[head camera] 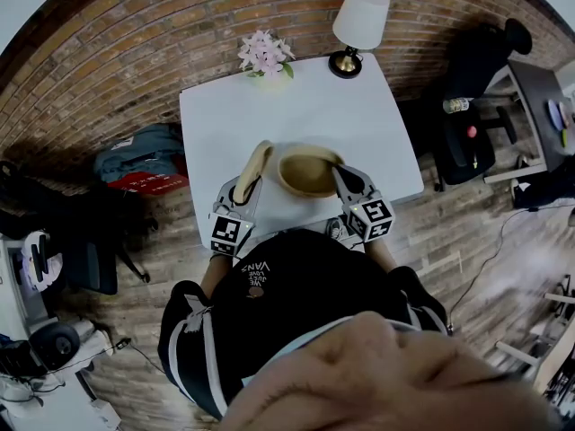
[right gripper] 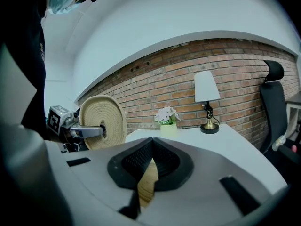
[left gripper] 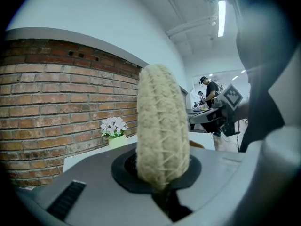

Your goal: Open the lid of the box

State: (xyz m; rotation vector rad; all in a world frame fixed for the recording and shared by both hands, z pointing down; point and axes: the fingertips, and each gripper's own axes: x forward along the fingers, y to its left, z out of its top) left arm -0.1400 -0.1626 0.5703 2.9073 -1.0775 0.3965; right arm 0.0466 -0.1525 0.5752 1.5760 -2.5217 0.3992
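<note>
VANS in white letters, seen upside down, on the person's black top (head camera: 287, 305), smaller print beside it unreadable

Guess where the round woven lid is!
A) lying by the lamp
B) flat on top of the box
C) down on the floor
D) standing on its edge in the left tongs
D: the lid stands on its edge, pinched in the left tongs, beside the box, which shows its open inside on the white table.
</note>
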